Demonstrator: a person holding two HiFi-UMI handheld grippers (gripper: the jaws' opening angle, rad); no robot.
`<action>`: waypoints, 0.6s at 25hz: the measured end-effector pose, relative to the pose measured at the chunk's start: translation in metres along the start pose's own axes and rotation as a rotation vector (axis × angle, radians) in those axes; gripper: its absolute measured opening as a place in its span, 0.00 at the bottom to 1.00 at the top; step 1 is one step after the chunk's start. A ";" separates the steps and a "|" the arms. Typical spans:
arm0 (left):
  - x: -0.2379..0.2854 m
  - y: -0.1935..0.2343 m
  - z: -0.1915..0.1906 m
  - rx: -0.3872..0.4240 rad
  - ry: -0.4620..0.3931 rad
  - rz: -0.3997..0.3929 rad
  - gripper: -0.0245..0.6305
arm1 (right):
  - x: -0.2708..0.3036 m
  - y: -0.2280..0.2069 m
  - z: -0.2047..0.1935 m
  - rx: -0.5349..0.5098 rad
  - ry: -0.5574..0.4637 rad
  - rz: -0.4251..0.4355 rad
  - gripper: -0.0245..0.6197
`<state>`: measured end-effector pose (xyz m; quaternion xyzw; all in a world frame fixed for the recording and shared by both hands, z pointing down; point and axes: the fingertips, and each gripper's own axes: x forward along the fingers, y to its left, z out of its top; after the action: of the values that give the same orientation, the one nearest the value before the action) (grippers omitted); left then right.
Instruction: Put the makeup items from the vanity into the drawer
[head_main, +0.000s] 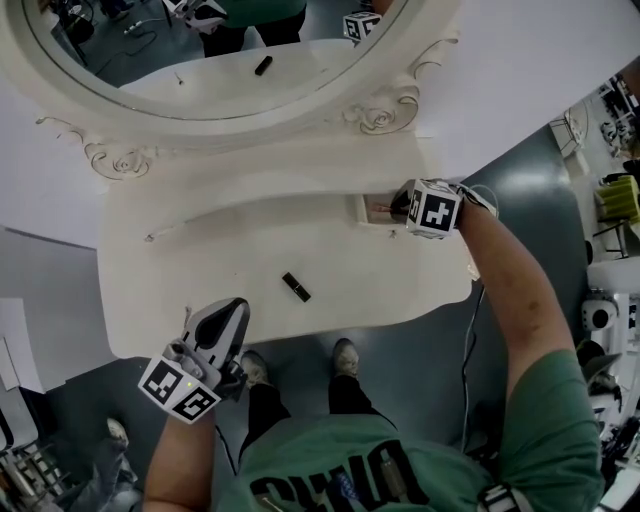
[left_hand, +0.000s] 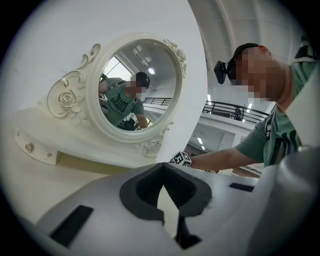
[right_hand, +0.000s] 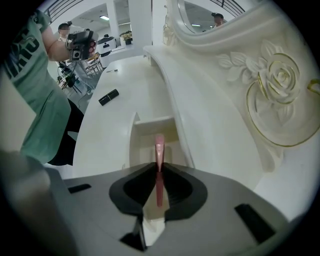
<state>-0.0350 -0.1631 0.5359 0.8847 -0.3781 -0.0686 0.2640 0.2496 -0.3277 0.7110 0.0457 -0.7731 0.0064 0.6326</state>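
We judge the task partly under way: the right gripper (right_hand: 159, 171) is clamped on a slim pink stick (right_hand: 159, 146), probably a lip or eye pencil, and points steeply down with the stick's tip over the small open drawer (right_hand: 134, 136) set into the raised back ledge of the vanity. The stick has not been let go, so we count this item as nearly stowed, not done. We cannot see whether the drawer already holds anything. At least one item is left: a short black tube (head_main: 295, 287), glossy and blocky like a lipstick case, lies alone near the front middle of the surface (head_main: 220, 250), well apart from both grippers. A thin small thing farther left on the surface is too small for us to name. The left gripper (left_hand: 163, 170) hovers at the front left edge, its jaws met at the tips with nothing between them. The vanity is smooth, cream-white and curved, with an oval mirror (head_main: 300, 108) in a carved frame and a moulded rose (right_hand: 280, 75) edged in gold.
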 end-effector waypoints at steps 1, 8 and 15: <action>0.001 0.000 -0.001 0.000 0.002 0.000 0.05 | 0.000 0.000 0.000 -0.002 0.001 -0.006 0.12; 0.003 -0.005 -0.002 0.006 0.007 -0.006 0.05 | -0.001 -0.001 -0.001 -0.021 0.011 -0.041 0.13; 0.000 -0.007 -0.003 0.005 0.005 -0.006 0.05 | -0.003 -0.004 -0.002 -0.021 0.009 -0.071 0.16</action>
<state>-0.0294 -0.1575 0.5349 0.8866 -0.3749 -0.0664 0.2627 0.2523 -0.3309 0.7079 0.0663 -0.7681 -0.0239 0.6365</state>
